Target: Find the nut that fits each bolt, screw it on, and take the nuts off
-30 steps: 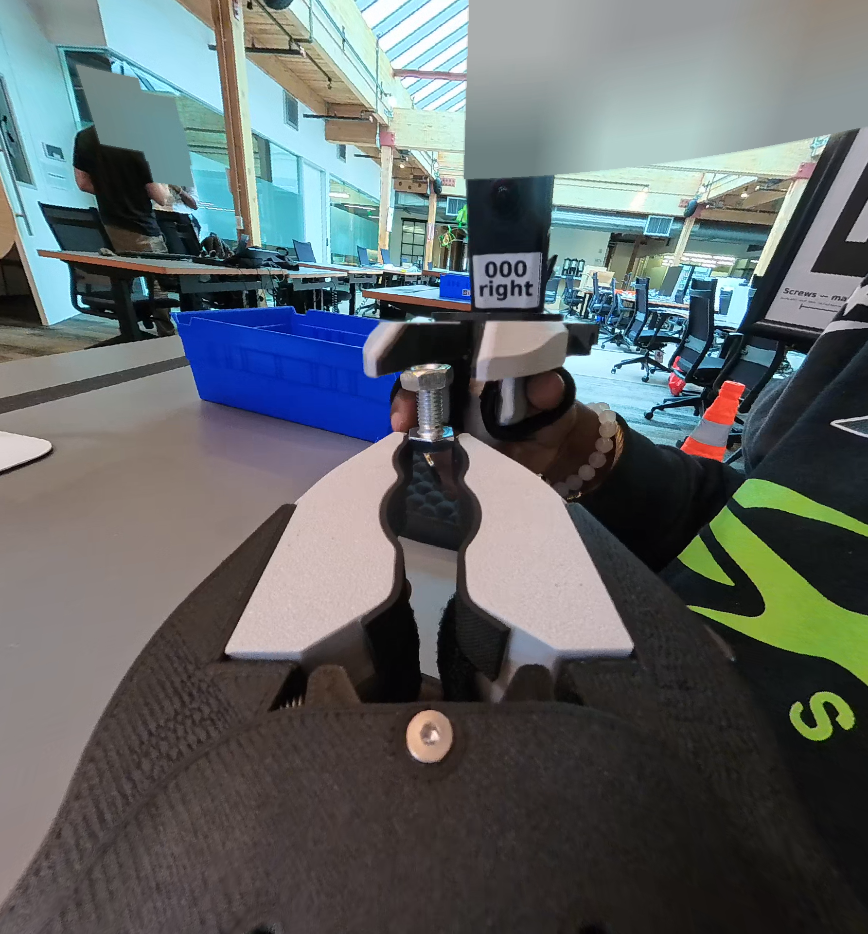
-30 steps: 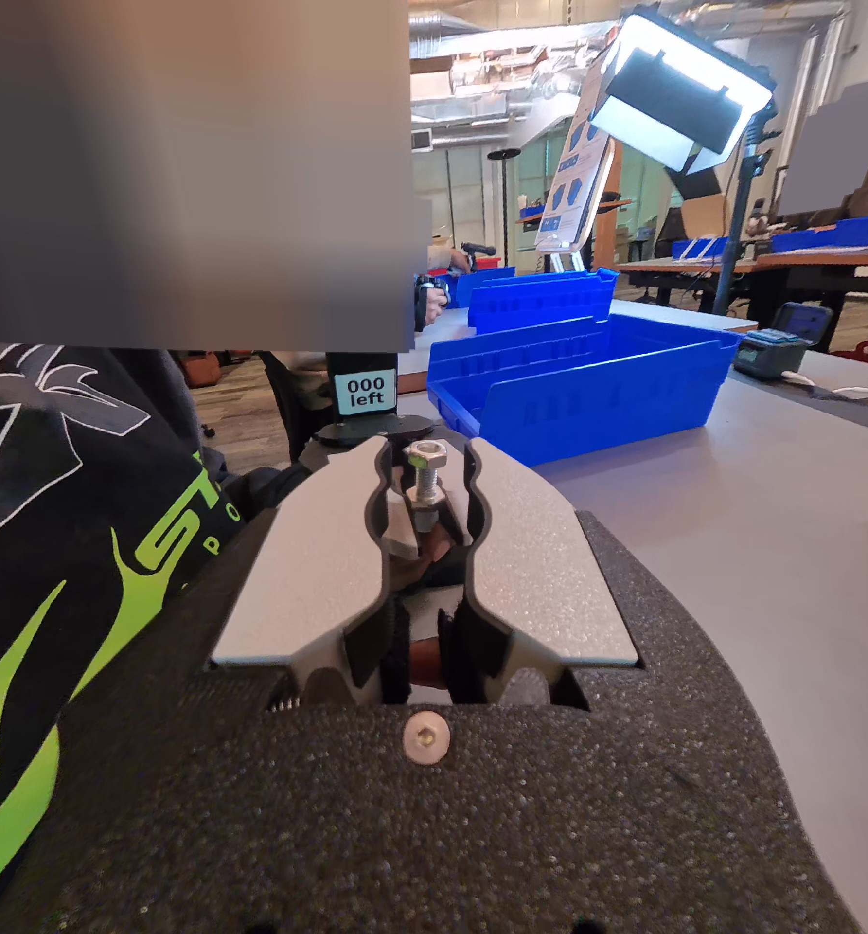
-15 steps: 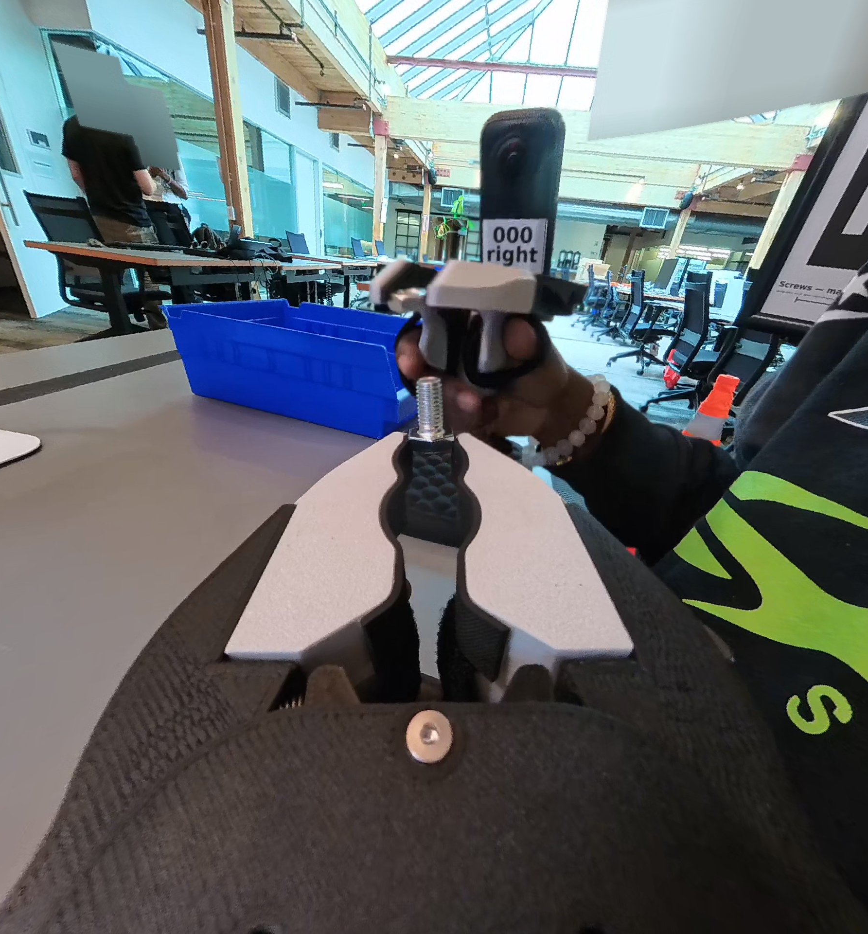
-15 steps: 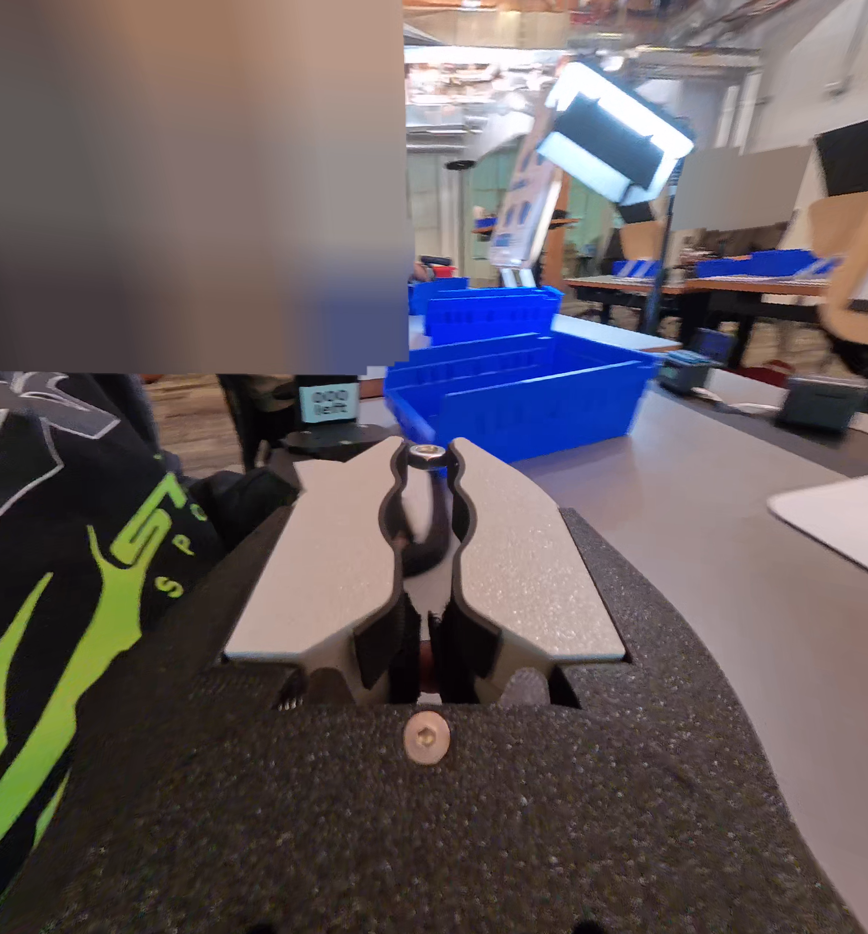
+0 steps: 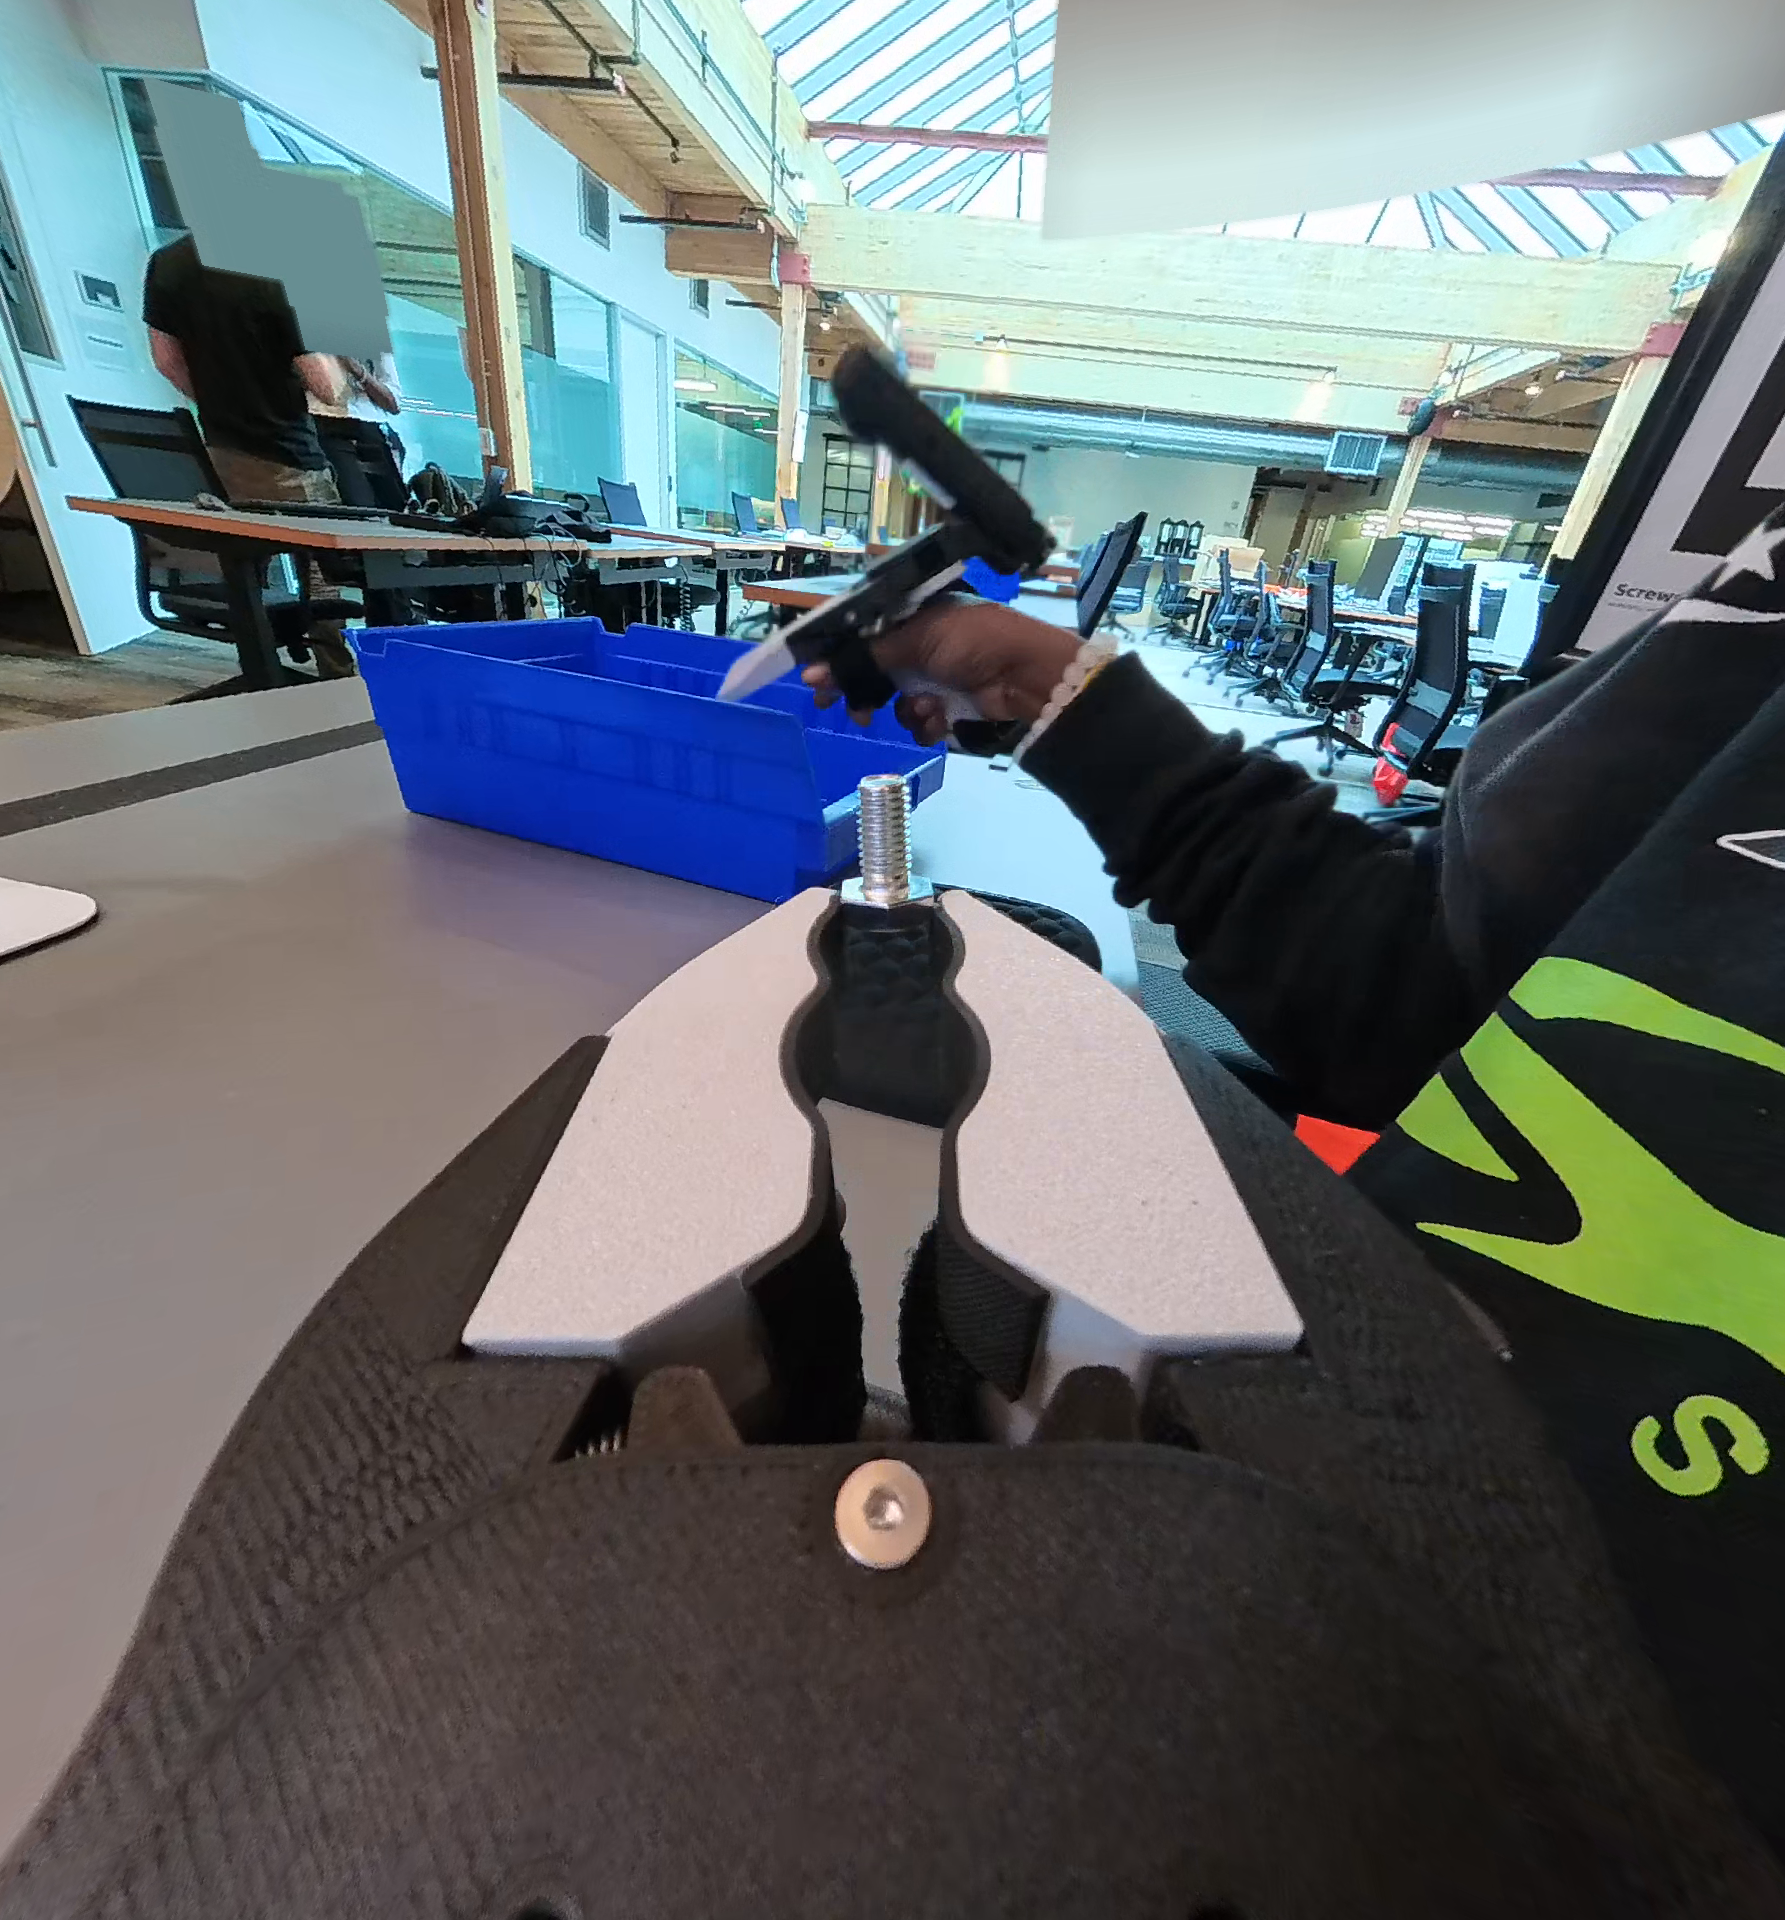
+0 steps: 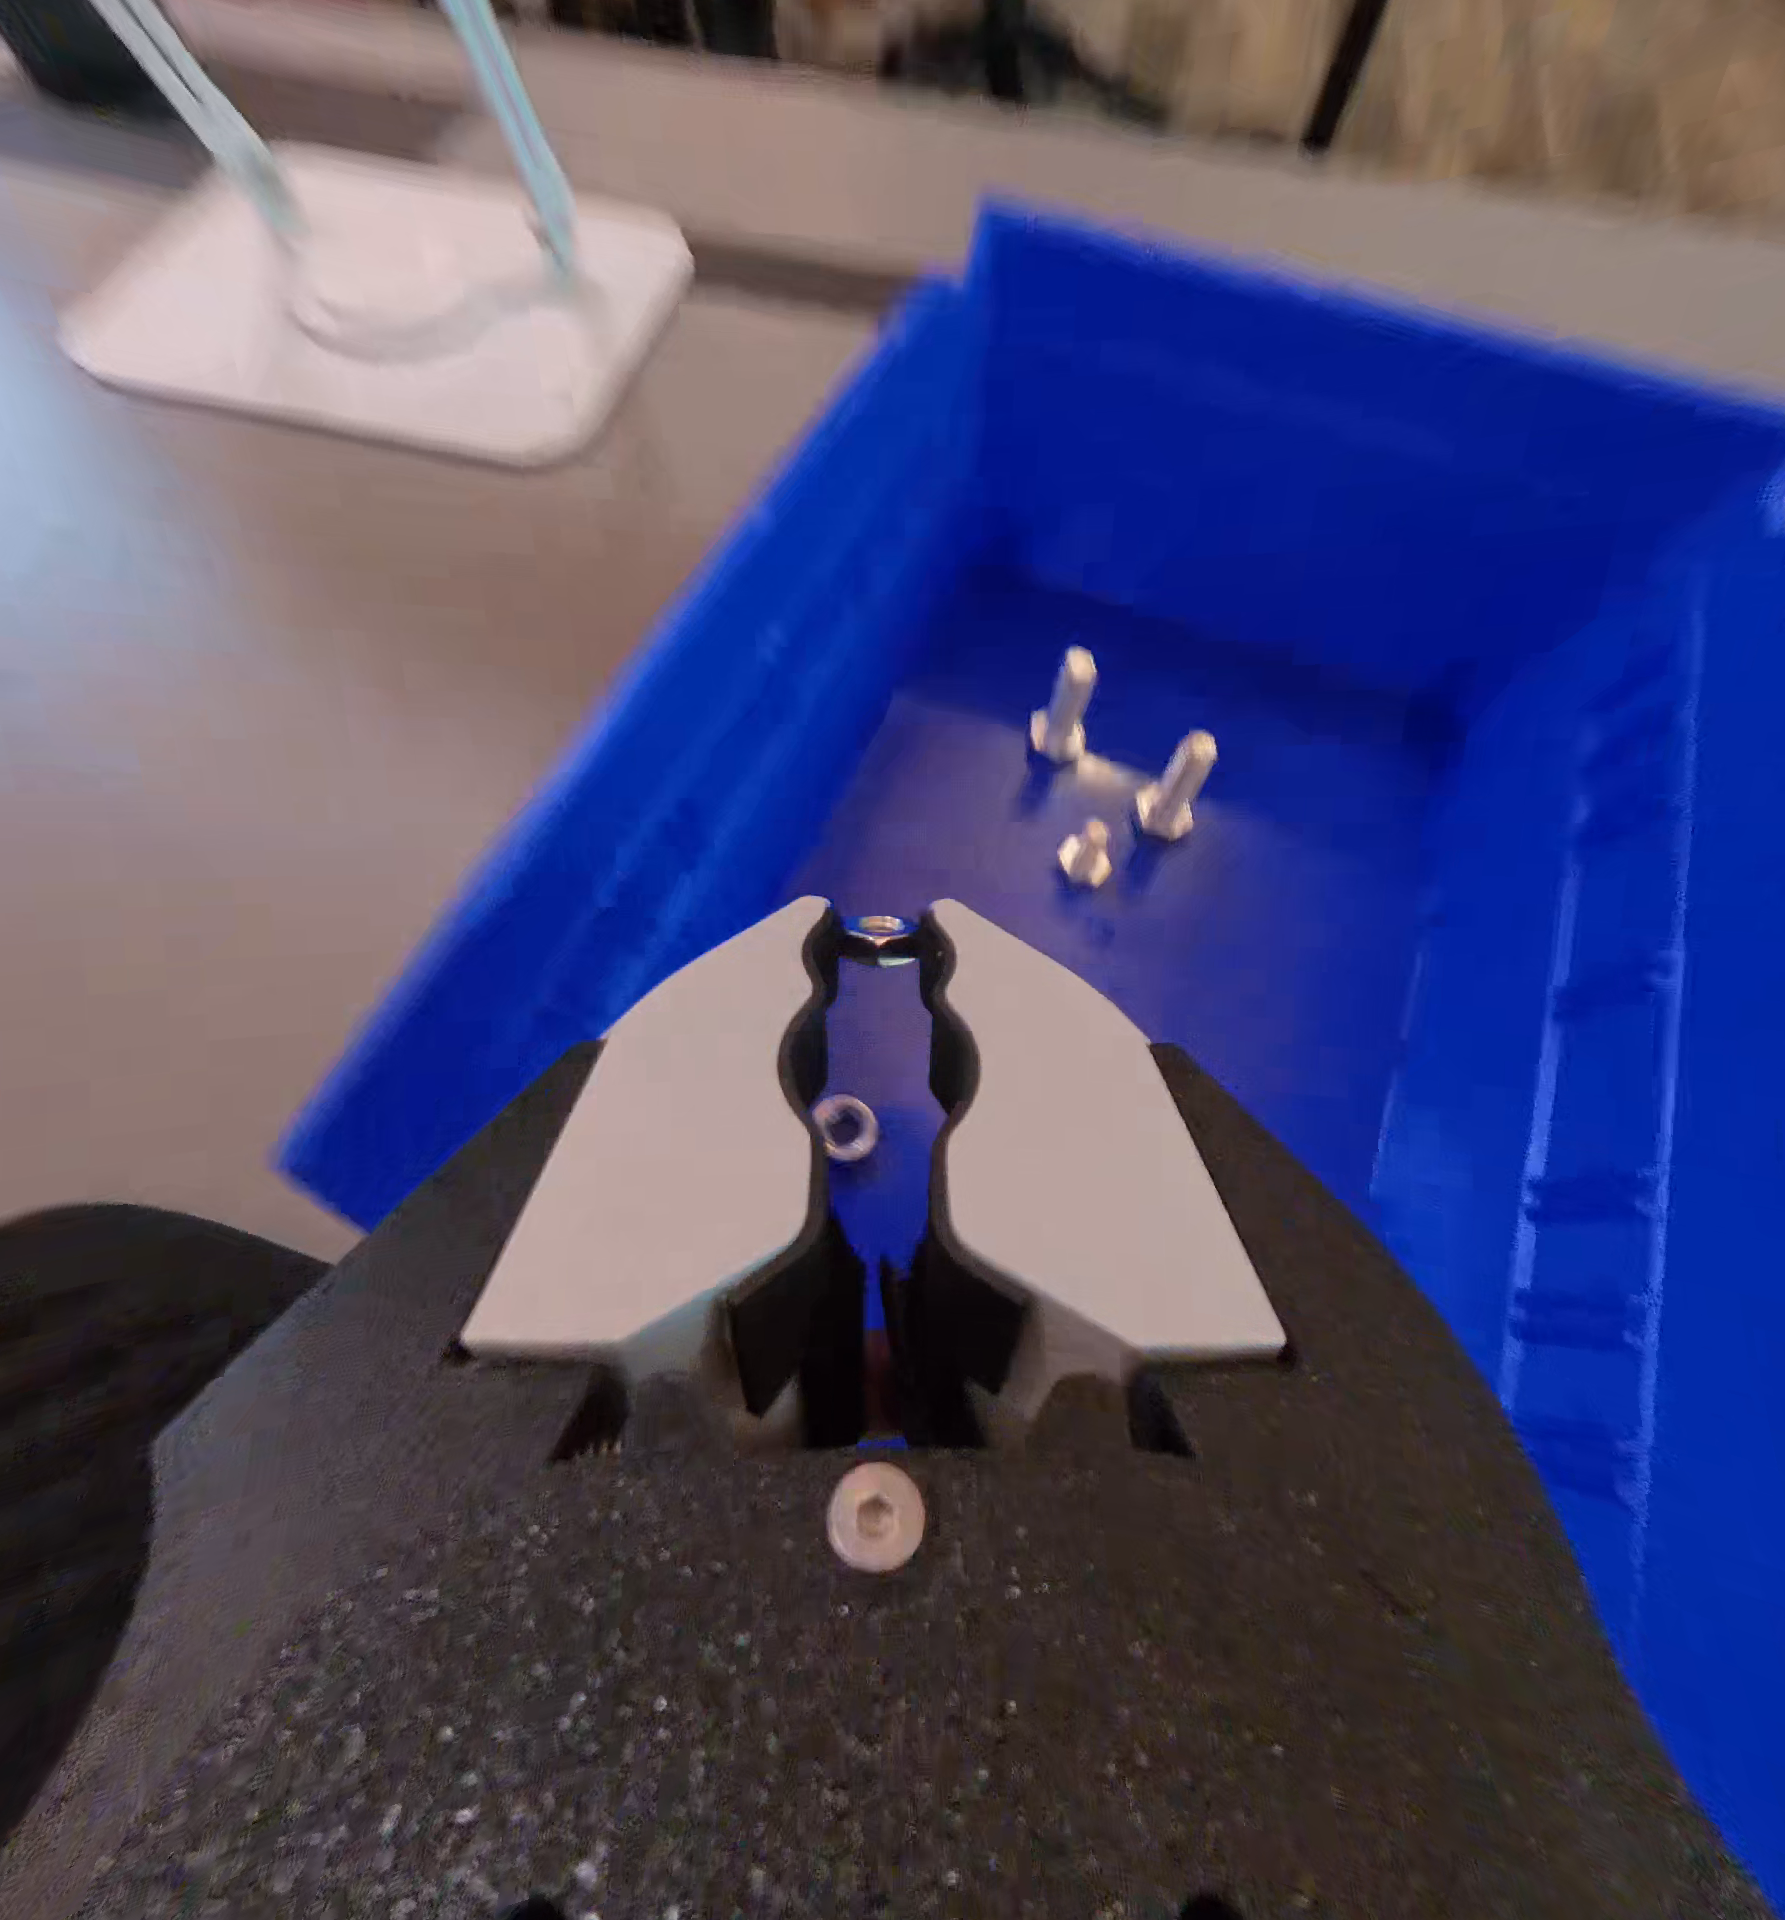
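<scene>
Left gripper (image 5: 886, 902) pinches the hex head of a bolt (image 5: 885, 840) at its fingertips; threaded shank upright and bare, no nut on it. It is held above the grey bench (image 5: 244, 997), near the blue bin (image 5: 597, 748).

Right gripper (image 6: 880, 930) is nearly closed on a small hex nut (image 6: 875, 938), clamped flat between the tips with its hole facing up. This gripper is tilted down over the open bin (image 6: 1283, 436). In the left wrist view it shows farther off, blurred, over the bin's rim, held by a hand (image 5: 955, 665) in a dark sleeve.

Bin floor: three loose bolts (image 6: 1116, 769) clustered toward the far end, two of them standing on their heads; one loose nut (image 6: 846, 1127) nearer, seen through the gap between the right gripper's fingers.

White stand base (image 6: 389, 312) on the bench beside the bin, apart from it. Right wrist view is motion-blurred.
</scene>
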Demonstrator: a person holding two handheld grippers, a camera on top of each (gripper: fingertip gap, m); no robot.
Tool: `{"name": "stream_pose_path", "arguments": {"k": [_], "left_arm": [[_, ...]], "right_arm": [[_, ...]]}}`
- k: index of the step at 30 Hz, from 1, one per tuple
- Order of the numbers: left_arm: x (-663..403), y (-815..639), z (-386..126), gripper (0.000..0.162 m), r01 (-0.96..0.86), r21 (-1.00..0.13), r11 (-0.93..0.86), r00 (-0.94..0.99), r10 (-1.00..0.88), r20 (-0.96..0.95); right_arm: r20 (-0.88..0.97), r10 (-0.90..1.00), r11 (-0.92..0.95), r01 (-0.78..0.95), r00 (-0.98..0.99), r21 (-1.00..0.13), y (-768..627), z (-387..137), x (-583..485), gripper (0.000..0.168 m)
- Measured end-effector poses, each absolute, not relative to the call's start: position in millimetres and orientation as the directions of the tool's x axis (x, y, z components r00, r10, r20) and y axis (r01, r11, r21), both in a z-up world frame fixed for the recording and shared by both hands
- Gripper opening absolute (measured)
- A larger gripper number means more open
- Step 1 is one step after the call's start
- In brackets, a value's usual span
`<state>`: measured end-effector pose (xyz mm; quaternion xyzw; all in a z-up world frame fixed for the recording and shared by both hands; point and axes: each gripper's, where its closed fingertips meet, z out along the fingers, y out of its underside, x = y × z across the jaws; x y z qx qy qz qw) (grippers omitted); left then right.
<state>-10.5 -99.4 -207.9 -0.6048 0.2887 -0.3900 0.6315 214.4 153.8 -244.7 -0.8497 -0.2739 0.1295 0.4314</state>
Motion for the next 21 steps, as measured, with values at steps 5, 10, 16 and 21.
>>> {"name": "stream_pose_path", "arguments": {"k": [5, 10, 16, 21], "left_arm": [[-10.8, -98.9, -208.1, 0.015, 0.144, -0.989, -0.038, 0.531, -0.840, 0.110], [-11.3, -98.5, -208.1, 0.015, 0.148, -0.988, -0.041, 0.531, -0.839, 0.114], [-11.7, -98.7, -207.7, 0.015, 0.149, -0.988, -0.039, 0.533, -0.839, 0.114], [-12.0, -98.5, -207.6, 0.015, 0.150, -0.988, -0.039, 0.535, -0.837, 0.114]], "right_arm": [[0.060, 0.555, -0.603, 0.451, 0.830, -0.658, 171.4, -290.3, 223.7, 0.015], [0.057, 0.558, -0.650, 0.479, 0.828, -0.590, 173.2, -301.6, 222.6, 0.015], [0.047, 0.572, -0.680, 0.505, 0.819, -0.532, 167.6, -310.2, 223.4, 0.015], [0.026, 0.564, -0.707, 0.499, 0.825, -0.501, 163.5, -314.3, 226.6, 0.015]]}}
